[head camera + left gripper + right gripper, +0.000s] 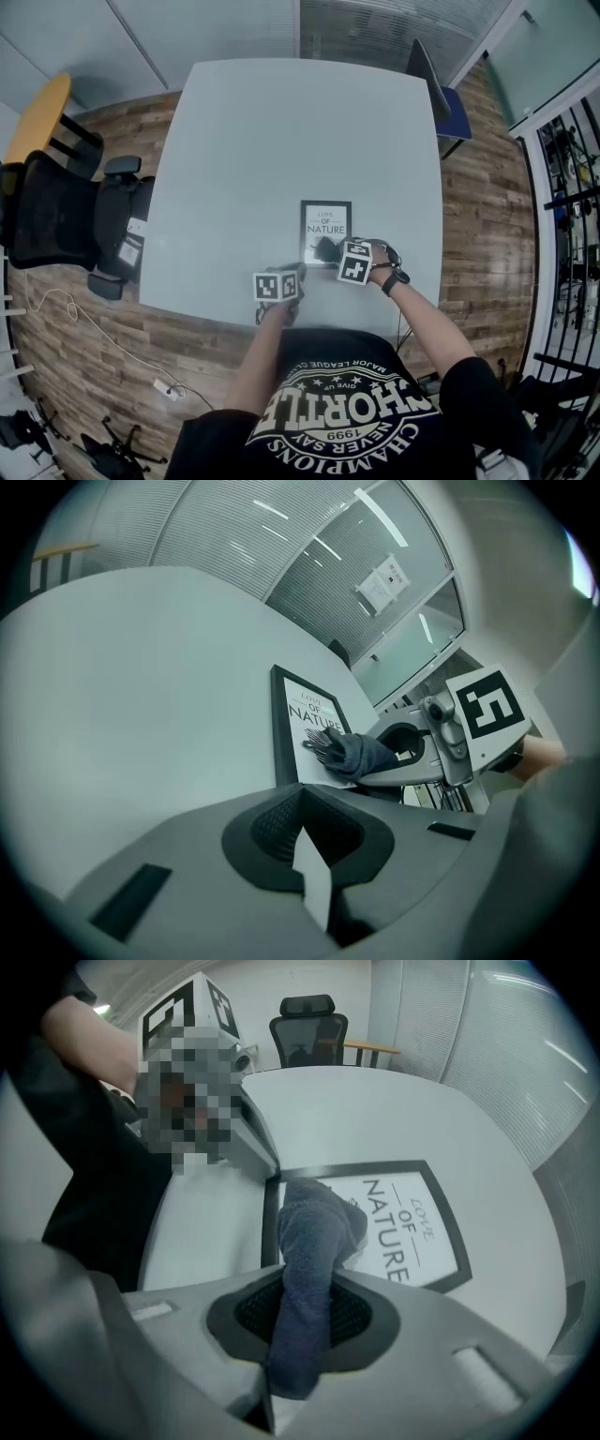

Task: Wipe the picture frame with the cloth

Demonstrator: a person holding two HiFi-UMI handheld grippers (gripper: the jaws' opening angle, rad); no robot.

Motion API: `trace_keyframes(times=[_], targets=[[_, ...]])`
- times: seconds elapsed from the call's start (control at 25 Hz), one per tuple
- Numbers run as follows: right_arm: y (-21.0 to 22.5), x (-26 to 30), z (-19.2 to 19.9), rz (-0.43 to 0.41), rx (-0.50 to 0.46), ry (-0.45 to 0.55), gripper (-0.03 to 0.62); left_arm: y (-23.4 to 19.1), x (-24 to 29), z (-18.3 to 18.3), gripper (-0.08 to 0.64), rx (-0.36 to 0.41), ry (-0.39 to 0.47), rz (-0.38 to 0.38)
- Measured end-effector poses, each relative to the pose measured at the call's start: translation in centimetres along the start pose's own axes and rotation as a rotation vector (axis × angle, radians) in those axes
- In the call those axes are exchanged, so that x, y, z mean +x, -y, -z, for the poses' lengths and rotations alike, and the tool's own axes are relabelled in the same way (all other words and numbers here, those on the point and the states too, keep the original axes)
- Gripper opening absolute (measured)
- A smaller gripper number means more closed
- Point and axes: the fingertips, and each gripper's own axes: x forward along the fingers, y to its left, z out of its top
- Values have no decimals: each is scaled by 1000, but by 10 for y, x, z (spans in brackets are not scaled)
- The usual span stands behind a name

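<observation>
The wiping step is in hand. The right tool (302, 1335) is clamped on the dark blue-grey soft cloth (317, 1232), and the free end of the cloth rests on the near part of the black rectangular picture frame (325, 218). This frame lies flat on the pale grey worktop (281, 141), directly in front of the tool. The left tool (305, 850) has its jaws together and empty, near the frame's close corner. I judge that the next move is to drag the cloth across the frame with light pressure.

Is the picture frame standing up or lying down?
Lying flat: the frame sits face up on the table, with the cloth on it.
</observation>
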Motion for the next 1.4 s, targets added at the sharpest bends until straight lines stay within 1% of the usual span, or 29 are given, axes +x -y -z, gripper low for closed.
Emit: trace_keyframes(times=[0.12, 0.2, 0.32, 0.4, 0.48, 0.6, 0.76, 0.88, 1.0, 1.08, 1.2, 1.4], targets=[[2, -10, 16, 16, 56, 13, 74, -2, -1, 1, -5, -3, -1, -1], [3, -12, 22, 31, 77, 15, 74, -2, -1, 0, -5, -5, 0, 0], [5, -12, 26, 42, 89, 15, 74, -1, 1, 0, -5, -9, 1, -3], [3, -12, 25, 39, 75, -1, 74, 0, 1, 0, -5, -9, 2, -2], [2, -14, 11, 32, 57, 20, 74, 1, 1, 0, -5, -8, 5, 0], [-2, -15, -24, 8, 42, 88, 74, 1, 2, 0, -5, -12, 7, 2], [-12, -2, -62, -35, 9, 116, 74, 1, 1, 0, -5, -15, 9, 3], [-17, 12, -76, -54, 25, 121, 74, -1, 0, 1, -5, -16, 11, 5], [-17, 16, -80, -52, 47, 124, 74, -4, -2, 1, -5, -19, 12, 6], [-17, 14, -76, -53, 72, 131, 74, -4, -4, 1, -5, -16, 12, 6], [-16, 9, -59, -45, 113, 120, 74, -4, -4, 2, -5, -12, 9, 2], [-9, -6, -7, 7, 148, 56, 74, -2, -2, 1, -5, -13, 5, -7]])
